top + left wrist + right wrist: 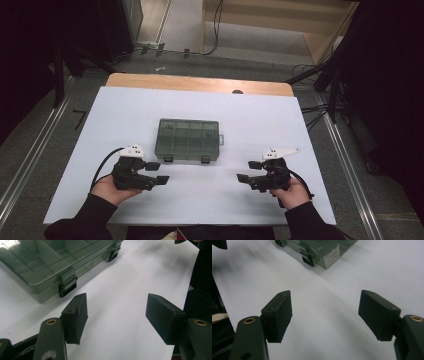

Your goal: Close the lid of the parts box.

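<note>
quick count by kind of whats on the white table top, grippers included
compartment box: 1
latches on the box front: 2, one and another
grippers: 2, left gripper and right gripper, both with fingers apart
total: 5

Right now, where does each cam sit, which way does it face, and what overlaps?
High view: above the person's side, looking forward and down on the white table; both forearms, the left gripper and the right gripper show.
Left gripper view: rides the left gripper, looking along its open jaws toward the compartment box and its latches.
Right gripper view: rides the right gripper, open jaws, facing the box's labelled corner.
Shared: all three show the box; the high view has it closed, mid-table.
</note>
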